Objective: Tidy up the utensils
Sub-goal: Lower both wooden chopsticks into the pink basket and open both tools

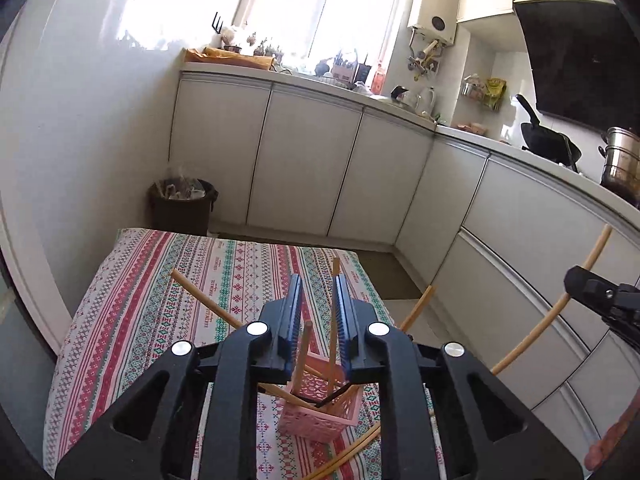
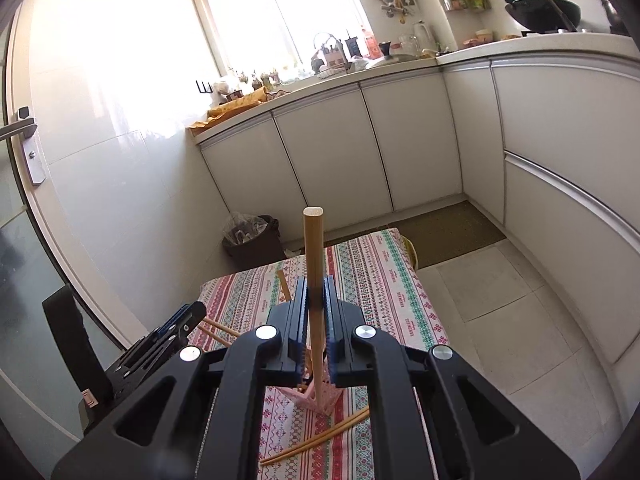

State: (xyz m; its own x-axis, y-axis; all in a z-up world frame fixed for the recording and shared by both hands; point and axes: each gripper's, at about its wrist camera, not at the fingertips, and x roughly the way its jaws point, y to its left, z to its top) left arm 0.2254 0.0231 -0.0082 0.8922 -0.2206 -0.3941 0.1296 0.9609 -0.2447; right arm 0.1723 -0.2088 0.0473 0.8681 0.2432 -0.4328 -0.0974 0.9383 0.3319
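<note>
Pink basket (image 1: pixel 316 412) on the table (image 1: pixel 132 320) – wooden chopsticks (image 1: pixel 301 356) stand splayed inside. Right hand-held gripper (image 2: pixel 315 300) clamps one chopstick (image 2: pixel 314 264) upright; left hand-held gripper (image 1: pixel 318 312) parted, gripping nothing. Loose chopsticks (image 2: pixel 316 440) lie beside the basket.

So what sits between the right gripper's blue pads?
In the right wrist view, the right gripper is shut on a light wooden chopstick, standing upright over the pink plastic basket.

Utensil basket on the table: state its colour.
Pink utensil basket, clearest in the left wrist view.
</note>
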